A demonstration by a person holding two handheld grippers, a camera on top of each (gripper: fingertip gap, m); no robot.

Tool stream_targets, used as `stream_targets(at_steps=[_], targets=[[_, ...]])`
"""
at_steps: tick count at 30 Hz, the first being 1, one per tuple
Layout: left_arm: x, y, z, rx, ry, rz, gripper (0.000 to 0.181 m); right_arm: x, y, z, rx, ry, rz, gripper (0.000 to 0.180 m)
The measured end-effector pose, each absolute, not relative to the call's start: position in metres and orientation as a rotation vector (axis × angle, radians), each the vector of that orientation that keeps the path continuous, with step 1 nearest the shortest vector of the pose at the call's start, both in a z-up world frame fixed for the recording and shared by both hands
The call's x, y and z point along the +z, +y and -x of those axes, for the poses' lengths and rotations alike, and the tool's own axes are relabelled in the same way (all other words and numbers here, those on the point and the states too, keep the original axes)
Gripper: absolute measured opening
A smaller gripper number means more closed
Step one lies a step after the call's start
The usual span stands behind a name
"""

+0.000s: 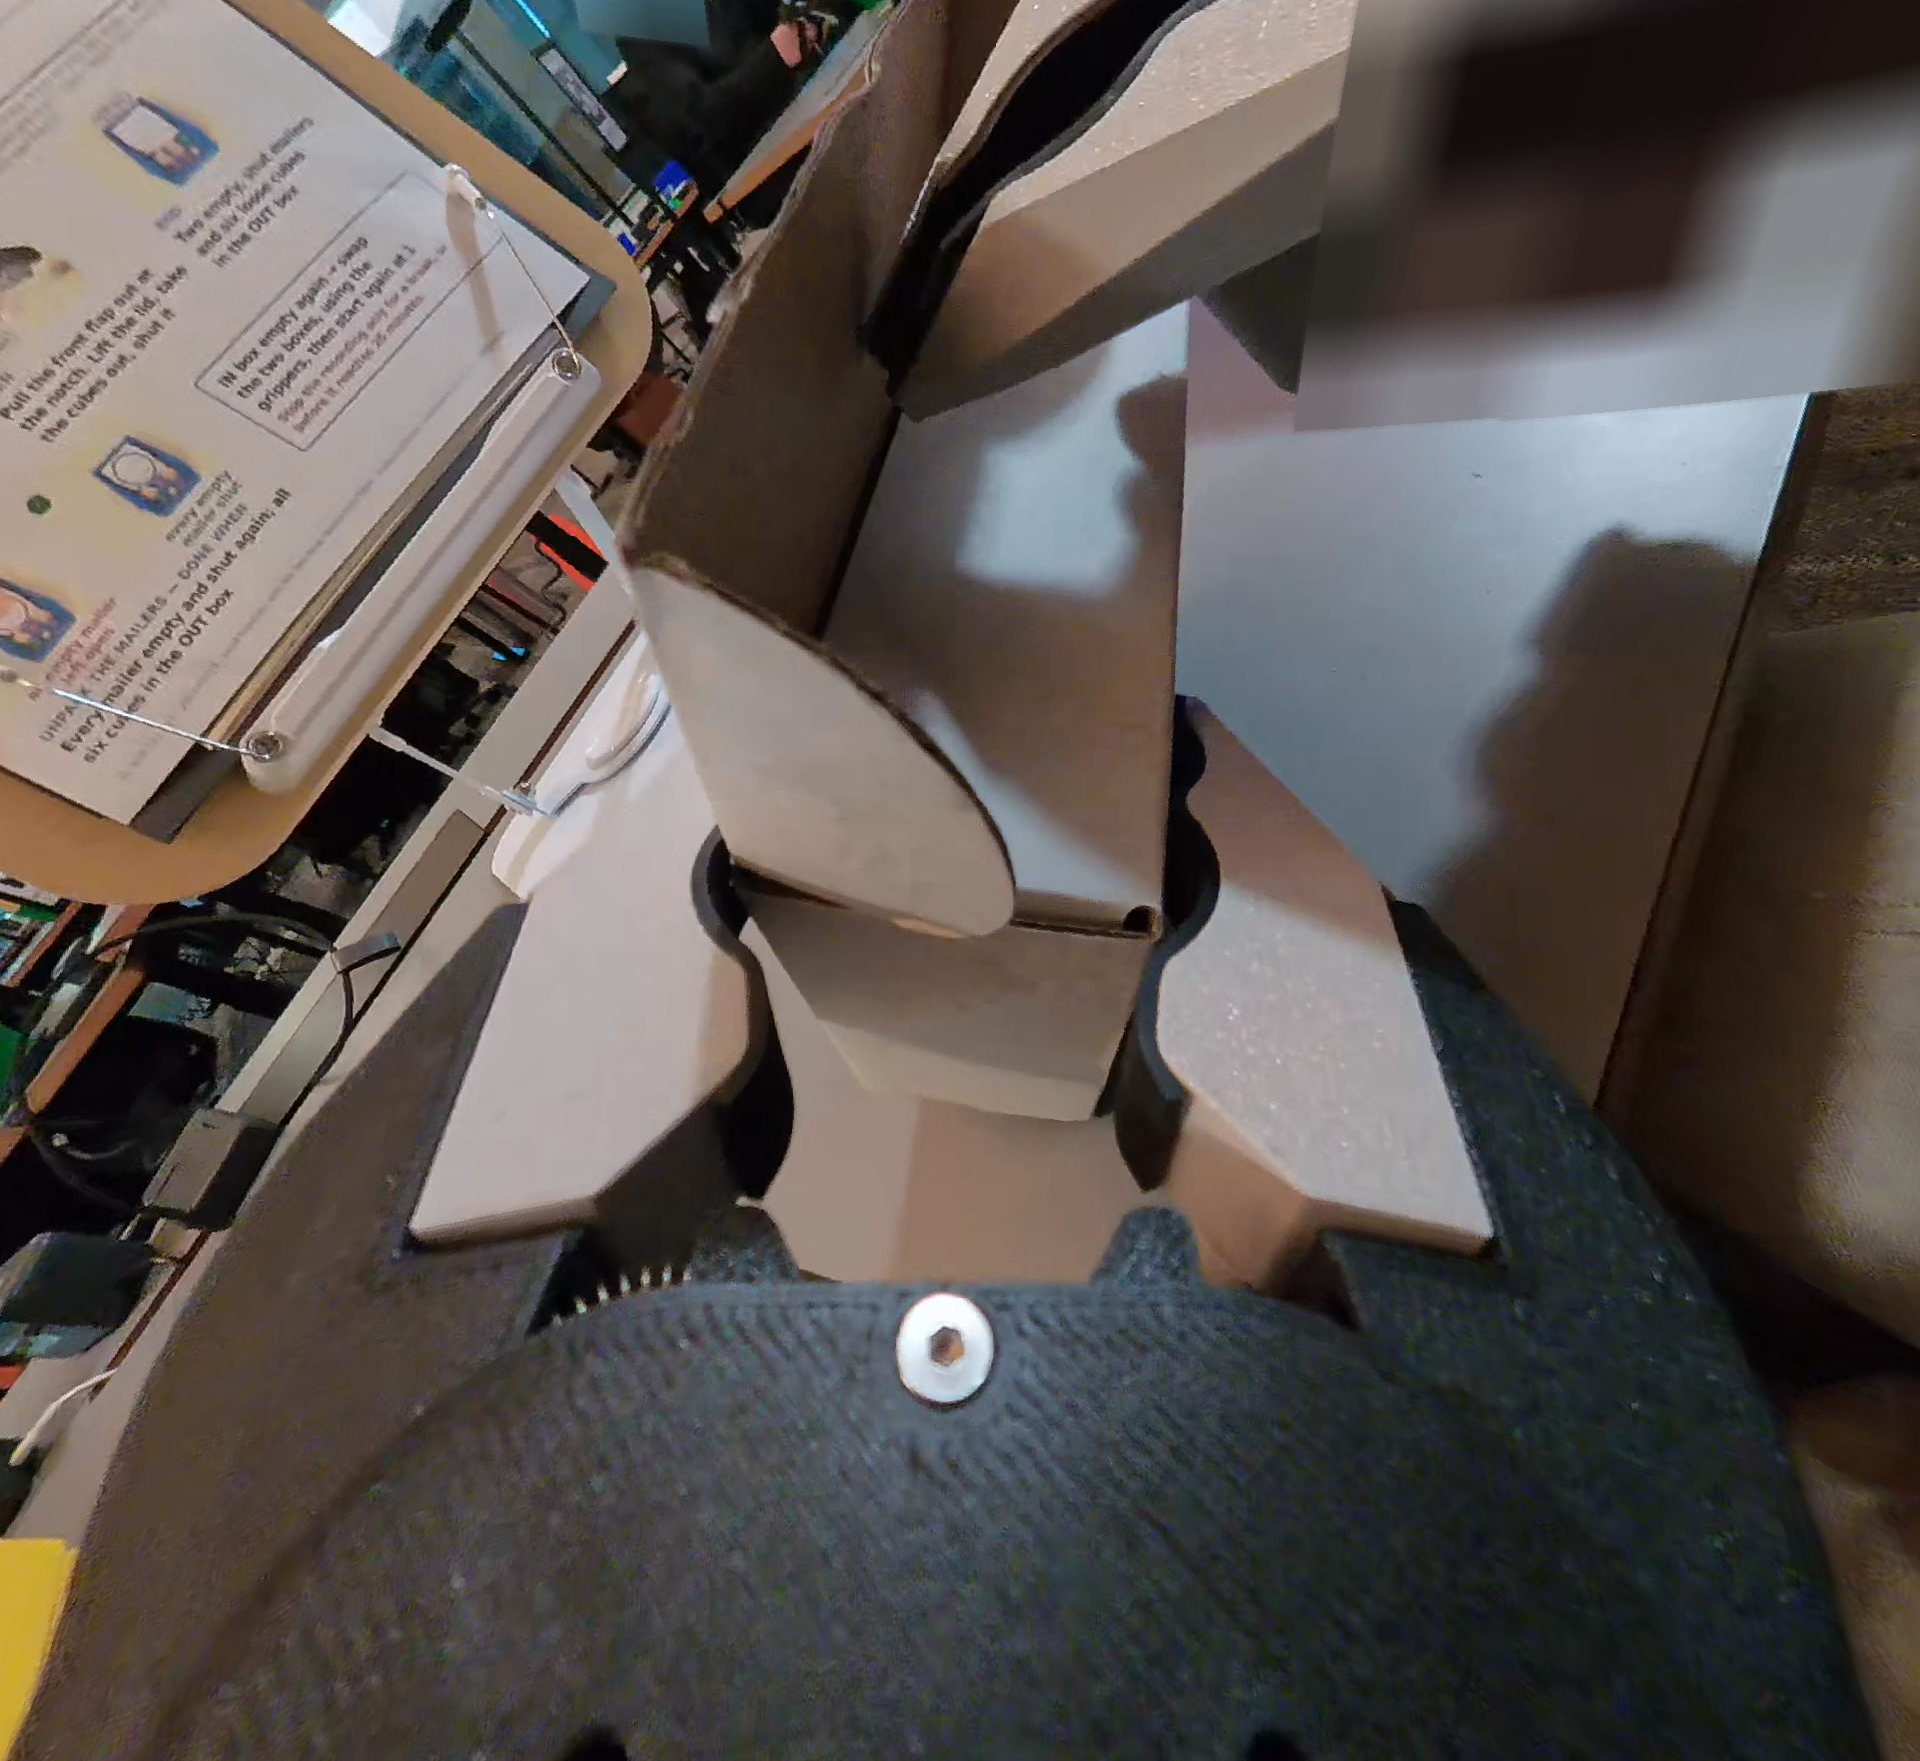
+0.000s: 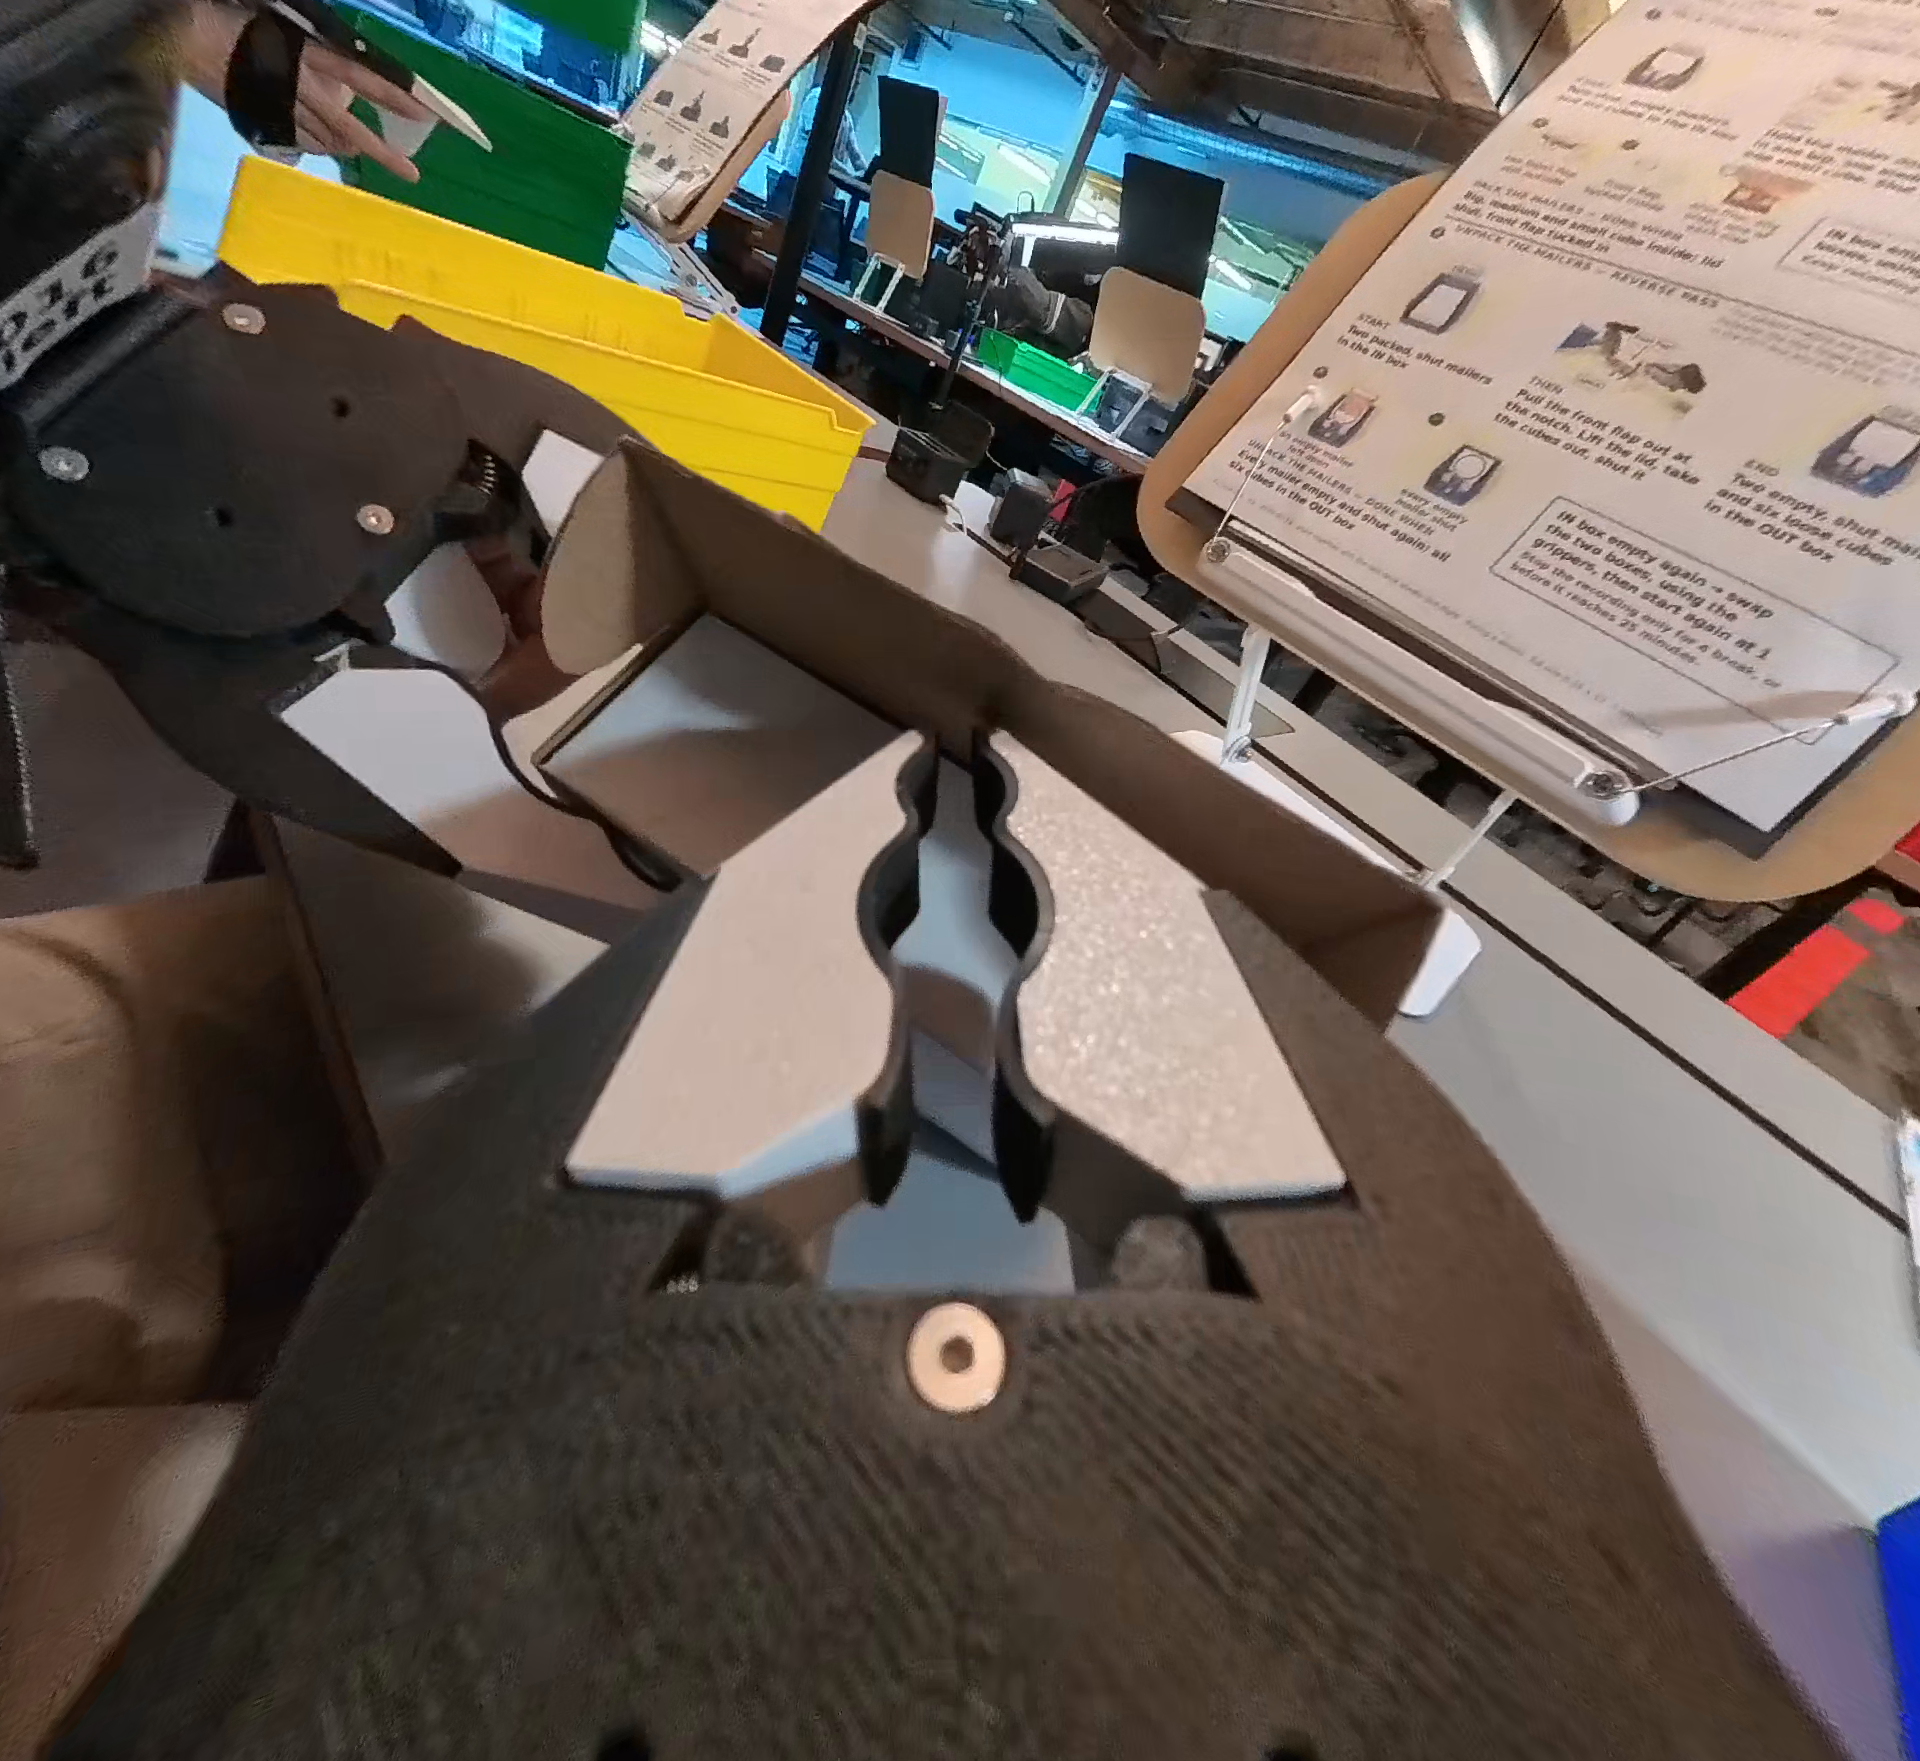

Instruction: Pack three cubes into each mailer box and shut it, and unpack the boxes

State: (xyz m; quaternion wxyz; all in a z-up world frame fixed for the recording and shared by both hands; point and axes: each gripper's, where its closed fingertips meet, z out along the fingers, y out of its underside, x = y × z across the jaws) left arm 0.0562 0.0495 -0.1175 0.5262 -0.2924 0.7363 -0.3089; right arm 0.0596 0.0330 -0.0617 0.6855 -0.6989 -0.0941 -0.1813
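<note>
Your left gripper is clamping the mailer by a folded cardboard wall, the rounded side flap lying just above its fingers. Your right gripper is pinching a thin cardboard panel of the same mailer, its jaws nearly together. You are holding the box open between both tools above the grey table; I judge you are setting up or closing it, which of the two I cannot tell. The next move calls for steadying one wall while folding the flap without creasing it.

You are showing one mailer, no cubes, one yellow bin, two green bins, and one near instruction sheet.
</note>
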Motion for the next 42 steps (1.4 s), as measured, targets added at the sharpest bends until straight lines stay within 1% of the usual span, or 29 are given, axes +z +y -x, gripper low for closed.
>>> stream_targets(at_steps=[3,5,8,10,16,19,20,22,27,33,36,42], targets=[[-0.118,0.049,-0.056,-0.734,1.763,0.689,0.079,-0.067,0.034,-0.057,-0.422,-0.239,1.587,0.004],[-0.117,0.048,-0.056,-0.724,1.762,0.668,0.079,-0.074,0.036,-0.055,-0.406,-0.236,1.625,0.008],[-0.117,0.044,-0.054,-0.714,1.766,0.635,0.079,-0.077,0.036,-0.054,-0.422,-0.245,1.640,0.006],[-0.119,0.032,-0.047,-0.821,1.813,0.604,0.077,-0.078,0.035,-0.053,-0.425,-0.253,1.645,0.002],[-0.116,0.024,-0.037,-1.036,1.886,0.647,0.076,-0.079,0.033,-0.055,-0.419,-0.243,1.659,0.001],[-0.112,0.023,-0.034,-1.134,1.888,0.685,0.073,-0.080,0.032,-0.055,-0.434,-0.254,1.668,0.000],[-0.108,0.024,-0.033,-1.177,1.874,0.700,0.068,-0.080,0.031,-0.055,-0.440,-0.260,1.669,0.000],[-0.101,0.026,-0.031,-1.276,1.856,0.739,0.065,-0.082,0.030,-0.057,-0.454,-0.257,1.679,0.000],[-0.092,0.036,-0.033,-1.355,1.794,0.803,0.057,-0.086,0.029,-0.060,-0.396,-0.225,1.710,0.000],[-0.078,0.049,-0.039,-1.485,1.682,0.927,0.053,-0.087,0.027,-0.060,-0.337,-0.205,1.714,0.000],[-0.072,0.056,-0.040,-1.503,1.636,0.960,0.049,-0.087,0.026,-0.059,-0.313,-0.201,1.712,0.000],[-0.071,0.057,-0.042,-1.480,1.626,0.957,0.048,-0.085,0.025,-0.061,-0.354,-0.218,1.707,0.004]])
